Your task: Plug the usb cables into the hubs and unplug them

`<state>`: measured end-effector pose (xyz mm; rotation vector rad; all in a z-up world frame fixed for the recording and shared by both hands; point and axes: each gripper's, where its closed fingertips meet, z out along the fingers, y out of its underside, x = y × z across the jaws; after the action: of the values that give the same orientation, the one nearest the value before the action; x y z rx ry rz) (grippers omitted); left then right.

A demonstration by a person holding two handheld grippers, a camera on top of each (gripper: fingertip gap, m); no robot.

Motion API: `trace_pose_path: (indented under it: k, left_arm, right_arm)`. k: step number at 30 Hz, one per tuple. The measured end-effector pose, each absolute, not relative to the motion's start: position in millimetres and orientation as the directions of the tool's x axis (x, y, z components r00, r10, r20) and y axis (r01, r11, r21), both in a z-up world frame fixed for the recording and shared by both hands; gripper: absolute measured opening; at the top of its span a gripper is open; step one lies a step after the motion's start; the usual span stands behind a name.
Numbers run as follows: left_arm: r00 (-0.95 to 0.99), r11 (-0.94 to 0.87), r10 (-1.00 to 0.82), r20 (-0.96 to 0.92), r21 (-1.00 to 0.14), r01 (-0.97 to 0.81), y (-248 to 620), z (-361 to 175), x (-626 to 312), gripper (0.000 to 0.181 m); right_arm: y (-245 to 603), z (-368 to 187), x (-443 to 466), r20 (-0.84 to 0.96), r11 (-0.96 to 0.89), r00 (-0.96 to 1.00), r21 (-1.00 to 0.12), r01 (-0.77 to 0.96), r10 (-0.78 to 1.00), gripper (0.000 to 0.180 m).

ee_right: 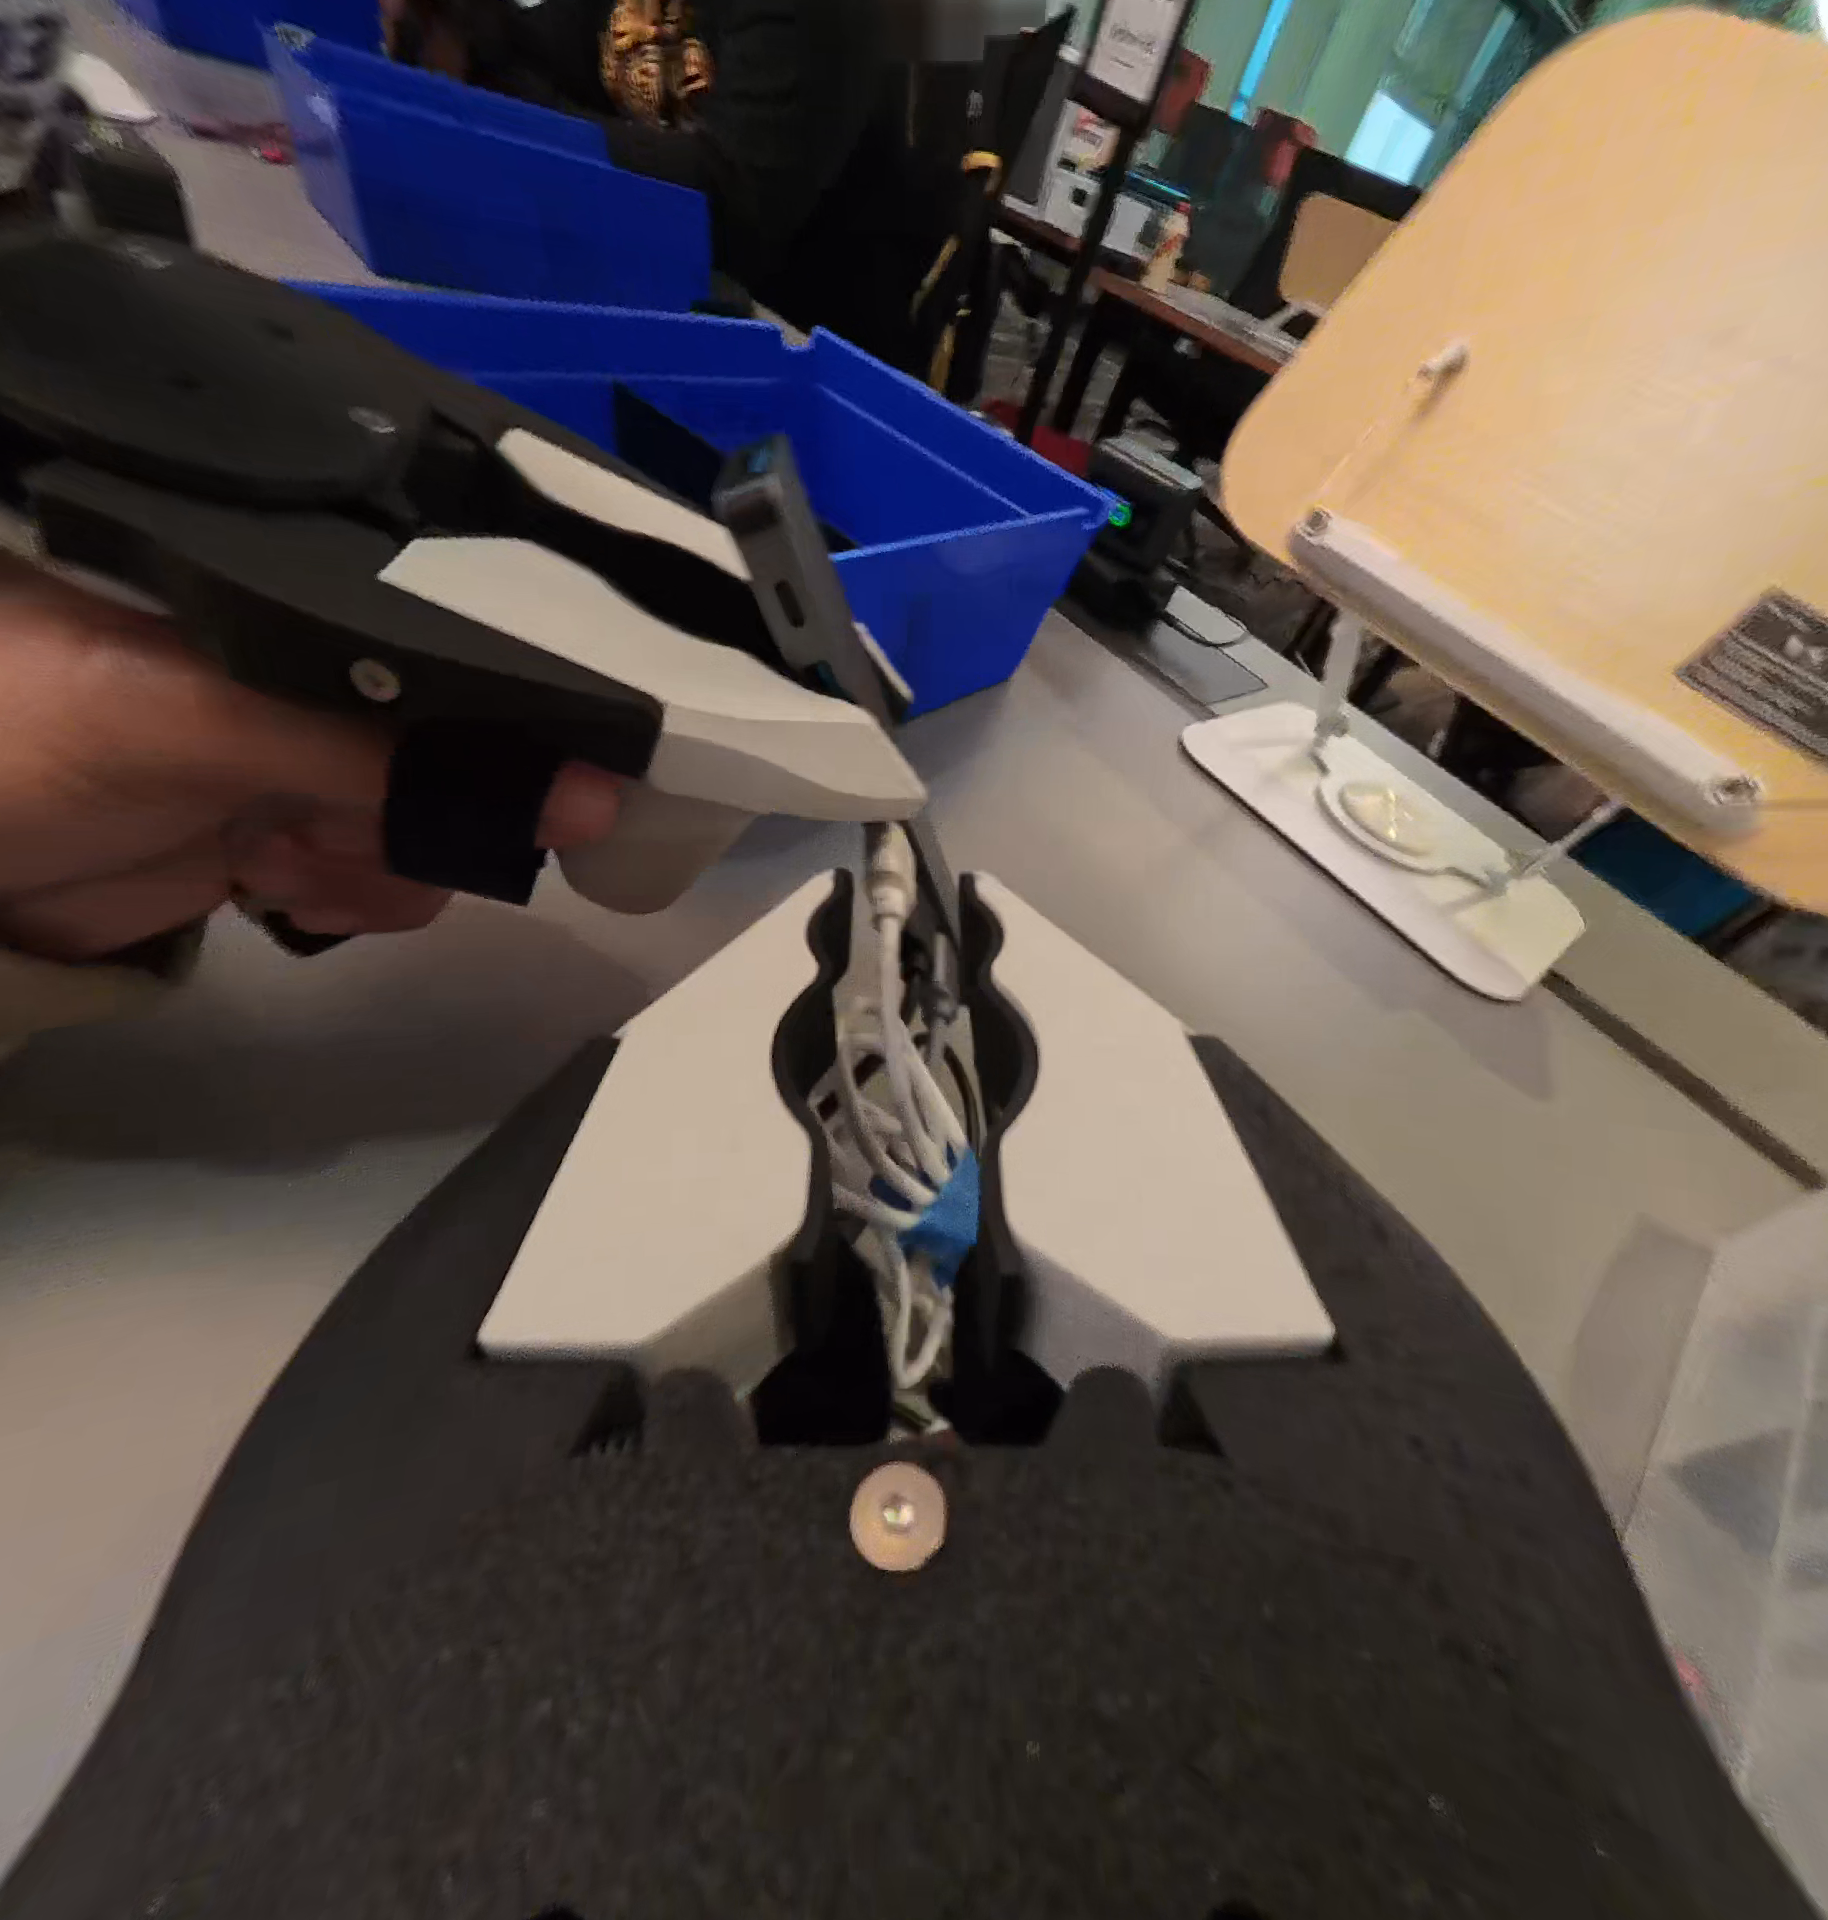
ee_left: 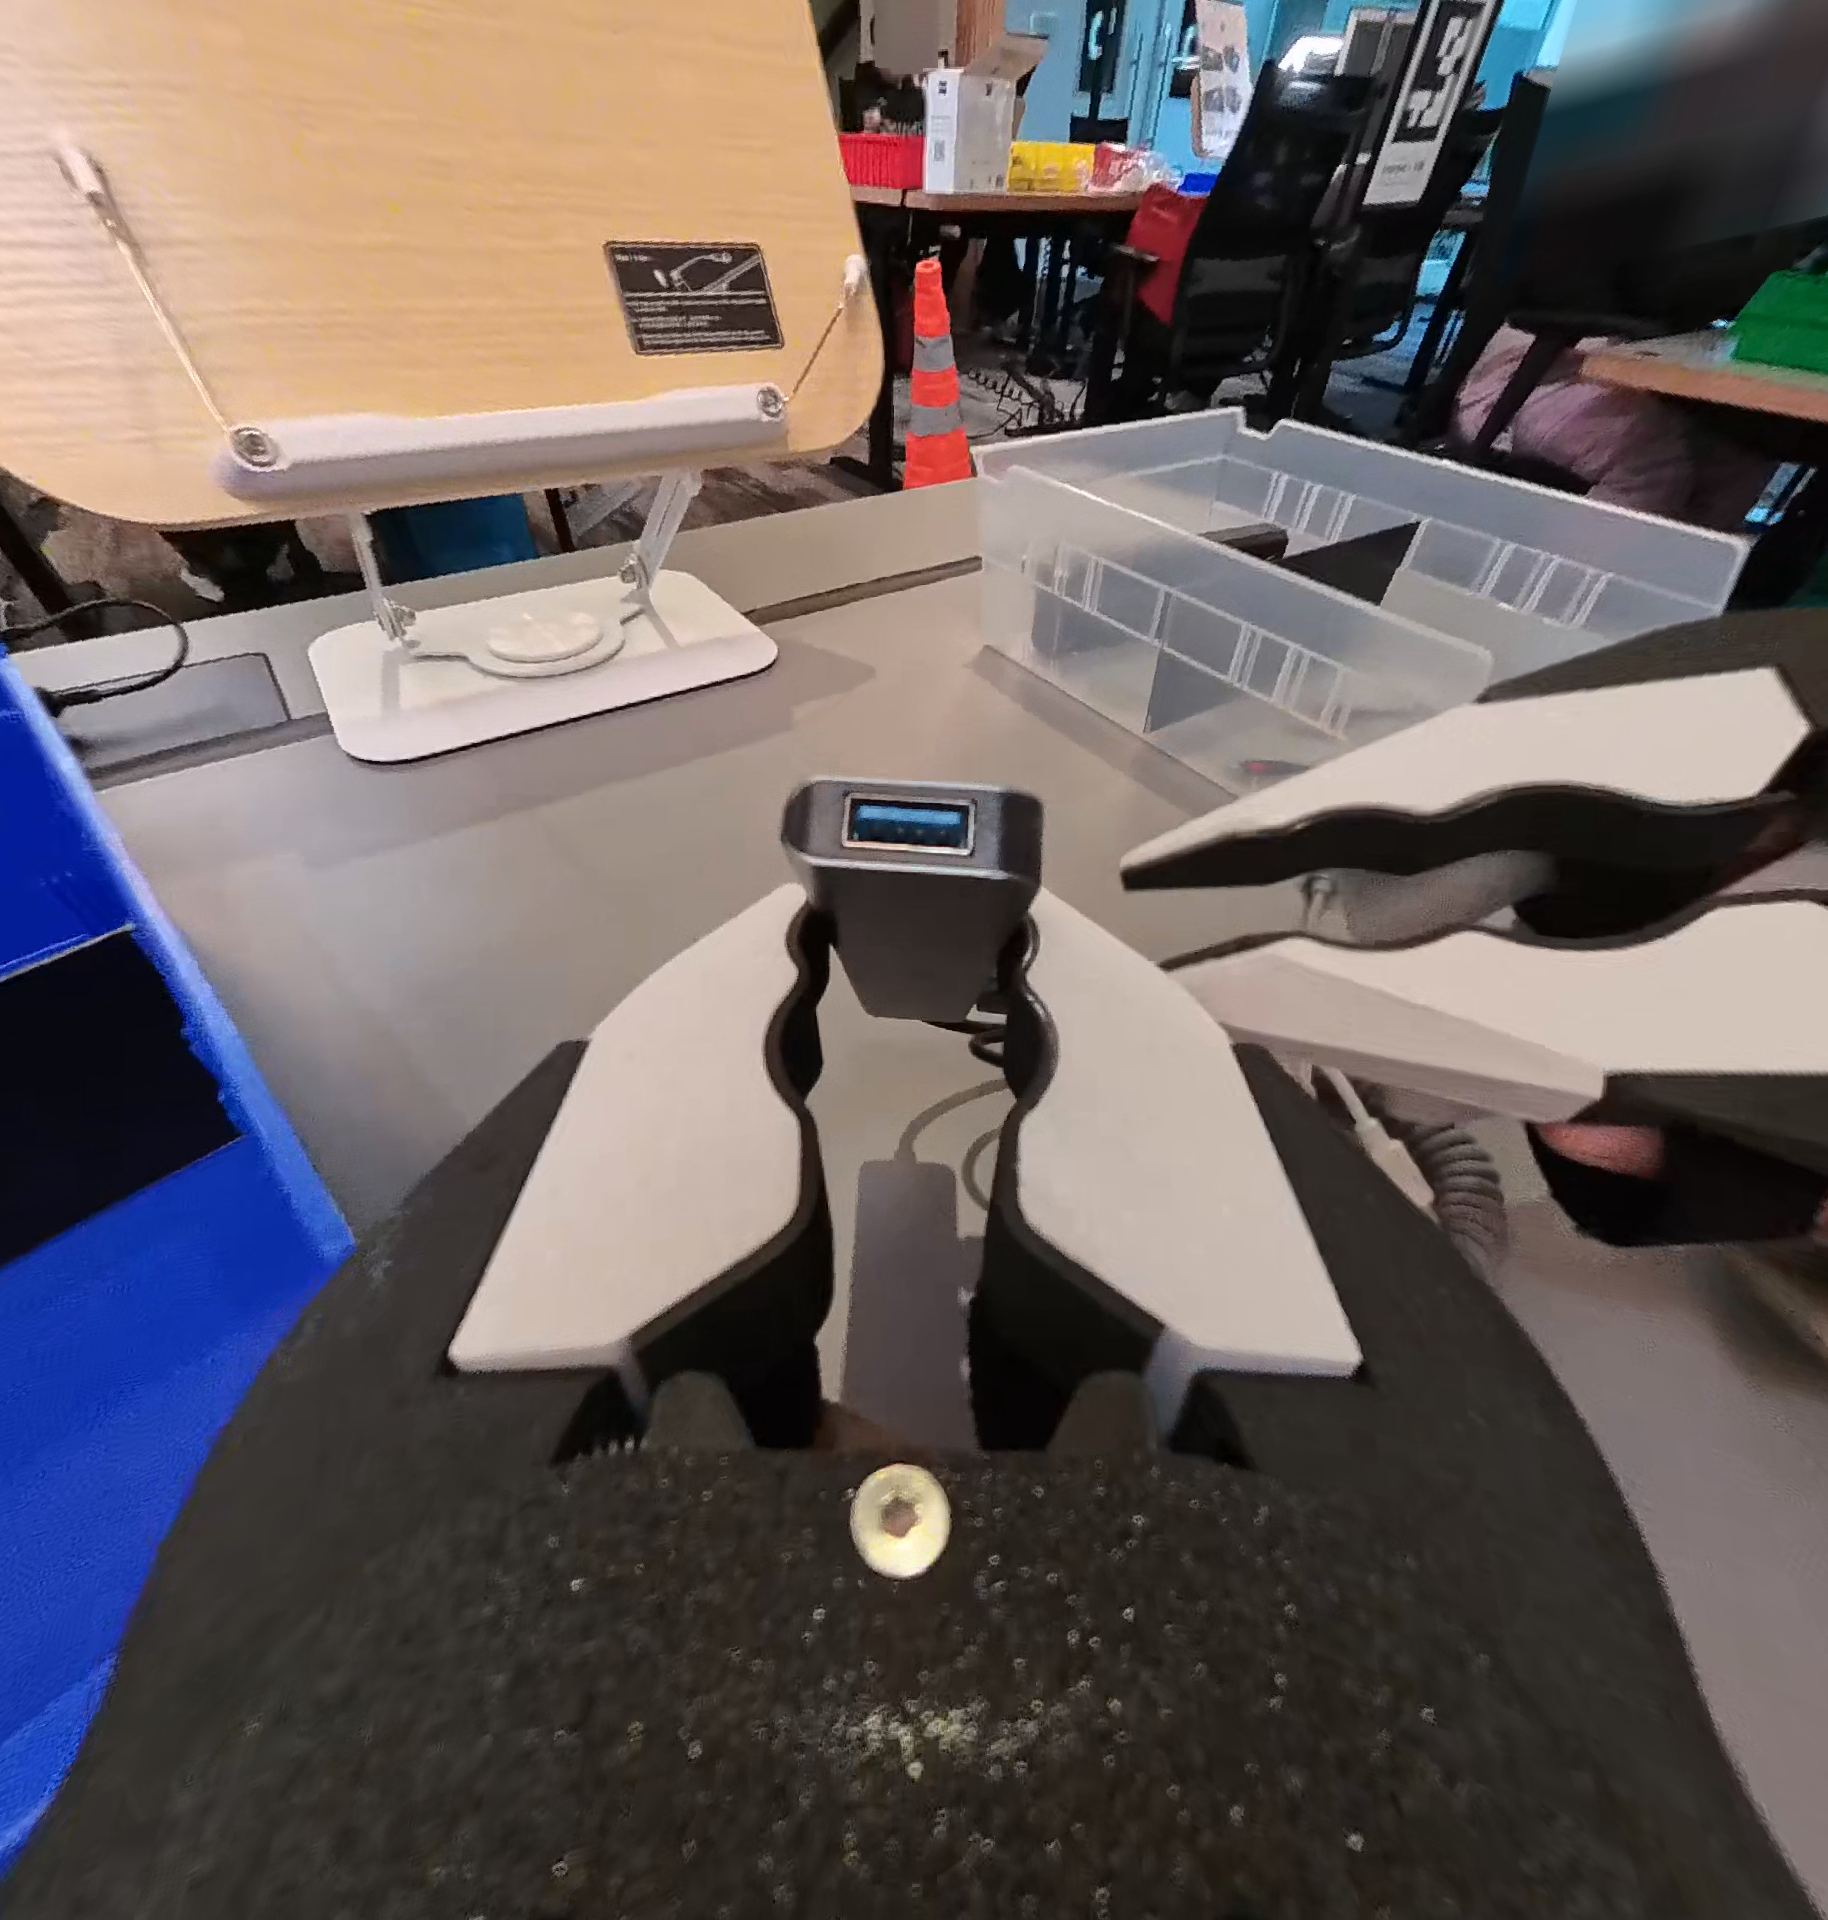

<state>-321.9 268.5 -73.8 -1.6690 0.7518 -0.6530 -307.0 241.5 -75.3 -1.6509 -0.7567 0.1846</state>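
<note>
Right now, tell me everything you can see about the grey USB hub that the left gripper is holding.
The USB hub is a slim dark grey block with rounded edges, metal by its look. The left gripper pinches its lower body between the fingertips, above the grey table. It stands tilted upward, its end face showing one blue-lined, empty port. The right wrist view shows more slots along its narrow side. A dark cable leaves its lower end. The right gripper is close beside it, not touching.

Two grippers (ee_left: 915, 935) (ee_right: 905, 894), one grey hub (ee_left: 915, 894), three blue bins (ee_right: 889, 488), one clear divided tray (ee_left: 1357, 582), one wooden stand (ee_left: 422, 260)
</note>
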Motion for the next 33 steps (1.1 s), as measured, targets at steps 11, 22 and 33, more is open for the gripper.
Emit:
trace_pose_path:
  k: [11,22,33]
  left_arm:
    - [0.781,-0.092,-0.605,-0.158,-0.959,-0.266,294.5,-68.1,-354.9,0.032]
    - [0.746,-0.029,-0.657,-0.11,-0.985,-0.17,277.6,-51.6,-348.5,0.032]
    - [0.728,-0.093,-0.685,-0.025,-0.988,-0.121,274.4,-60.1,-340.6,0.032]
  right_arm:
    - [240.4,-73.4,-301.9,0.523,0.084,0.69,-0.823,0.562,0.5,0.007]
    - [213.8,57.3,-229.6,0.185,0.063,0.678,-0.978,0.201,0.711,0.007]
    - [269.2,69.0,-35.0,0.25,-0.065,0.936,-0.96,0.274,0.249,0.007]
